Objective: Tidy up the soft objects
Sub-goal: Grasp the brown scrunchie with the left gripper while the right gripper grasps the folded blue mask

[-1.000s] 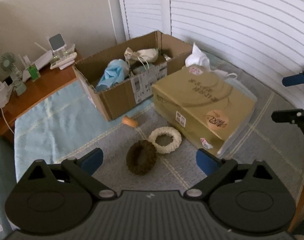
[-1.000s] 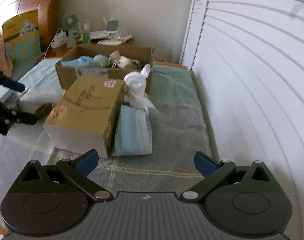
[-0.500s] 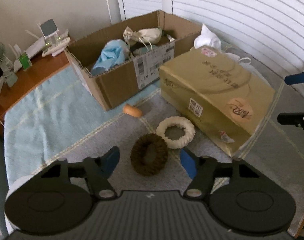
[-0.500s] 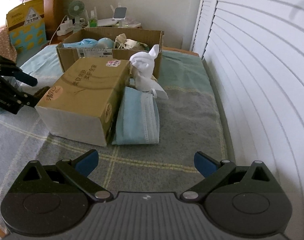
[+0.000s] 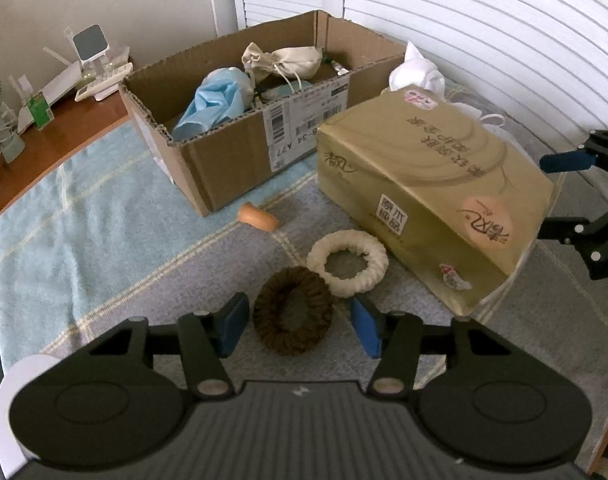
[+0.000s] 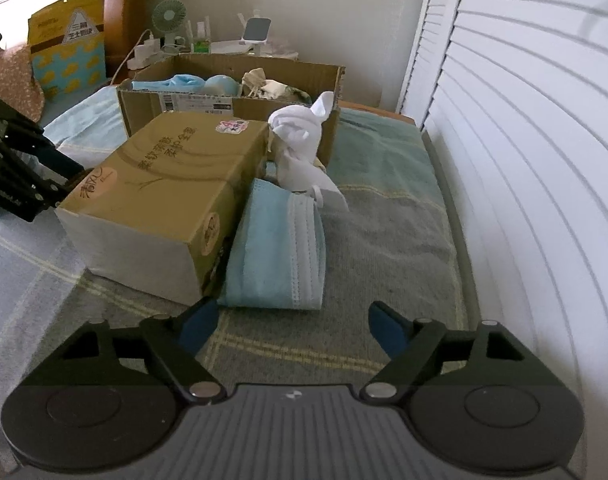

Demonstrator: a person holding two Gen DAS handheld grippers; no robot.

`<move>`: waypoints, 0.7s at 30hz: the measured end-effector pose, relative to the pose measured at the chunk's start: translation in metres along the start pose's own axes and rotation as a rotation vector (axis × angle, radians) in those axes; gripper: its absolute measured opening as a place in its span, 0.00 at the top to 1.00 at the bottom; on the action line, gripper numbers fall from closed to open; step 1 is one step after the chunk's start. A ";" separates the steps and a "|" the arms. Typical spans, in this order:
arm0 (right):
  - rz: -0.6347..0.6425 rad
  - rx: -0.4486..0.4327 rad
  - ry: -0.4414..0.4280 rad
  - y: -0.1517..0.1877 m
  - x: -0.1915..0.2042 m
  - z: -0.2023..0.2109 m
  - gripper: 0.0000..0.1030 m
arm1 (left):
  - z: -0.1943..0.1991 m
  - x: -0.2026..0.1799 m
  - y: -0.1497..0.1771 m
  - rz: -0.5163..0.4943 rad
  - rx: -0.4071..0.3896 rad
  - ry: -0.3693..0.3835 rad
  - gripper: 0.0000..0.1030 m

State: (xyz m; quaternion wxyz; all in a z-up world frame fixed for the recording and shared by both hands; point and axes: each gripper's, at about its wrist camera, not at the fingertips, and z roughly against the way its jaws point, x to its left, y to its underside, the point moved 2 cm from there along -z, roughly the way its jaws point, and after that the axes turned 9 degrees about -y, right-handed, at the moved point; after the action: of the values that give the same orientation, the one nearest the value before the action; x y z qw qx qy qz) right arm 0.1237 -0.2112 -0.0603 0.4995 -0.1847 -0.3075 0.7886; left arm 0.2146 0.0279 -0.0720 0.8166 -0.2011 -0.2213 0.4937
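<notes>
Left wrist view
- Left gripper (image 5: 300, 326): jaws closing around the dark brown fuzzy ring-shaped scrunchie (image 5: 292, 316) lying flat on the grey checked blanket (image 5: 176, 280); pads either side, not yet pressing.
- Handling: probably light, soft, squashy; pinch across the ring's band, not the hole.
- Neighbour: cream knitted ring (image 5: 347, 262) touches it behind.
- Likely destination: open brown cardboard box (image 5: 232, 168), well apart.

Right wrist view
- Right gripper (image 6: 292, 326): jaws closing, nothing between them.
- Ahead: pale blue folded face mask (image 6: 278, 252), leaning on the tan tissue pack (image 6: 164, 188).
- Handling: probably thin, limp; take the near folded edge.
</notes>
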 end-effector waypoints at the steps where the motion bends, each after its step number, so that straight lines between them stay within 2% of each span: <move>1: 0.006 -0.003 -0.001 0.000 0.001 0.000 0.20 | 0.000 0.000 0.000 0.002 0.000 0.002 0.46; 4: 0.011 -0.011 -0.008 -0.001 0.001 -0.004 0.28 | -0.001 0.001 -0.001 0.007 0.003 0.005 0.46; 6: 0.010 -0.020 -0.020 -0.001 0.001 -0.003 0.45 | -0.001 0.001 -0.001 0.008 0.003 0.005 0.47; 9: 0.002 -0.028 -0.016 -0.002 -0.001 0.000 0.50 | 0.000 0.000 -0.001 0.005 0.002 0.007 0.49; 13: -0.018 -0.031 0.002 0.000 -0.004 0.005 0.53 | 0.001 -0.002 -0.001 -0.001 -0.002 0.011 0.53; 19: -0.039 -0.012 0.057 0.007 -0.011 0.018 0.53 | 0.003 -0.003 0.001 -0.005 -0.005 0.012 0.55; 20: -0.043 -0.002 0.057 0.008 -0.012 0.020 0.53 | 0.003 -0.003 0.002 -0.004 -0.006 0.012 0.55; 21: -0.049 0.001 0.059 0.009 -0.012 0.021 0.48 | 0.003 -0.002 0.002 -0.002 -0.006 0.013 0.55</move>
State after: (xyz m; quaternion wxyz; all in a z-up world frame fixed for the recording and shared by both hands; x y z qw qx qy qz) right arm 0.1098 -0.2315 -0.0508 0.5276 -0.2002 -0.2964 0.7705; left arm 0.2107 0.0269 -0.0710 0.8178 -0.2067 -0.2177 0.4910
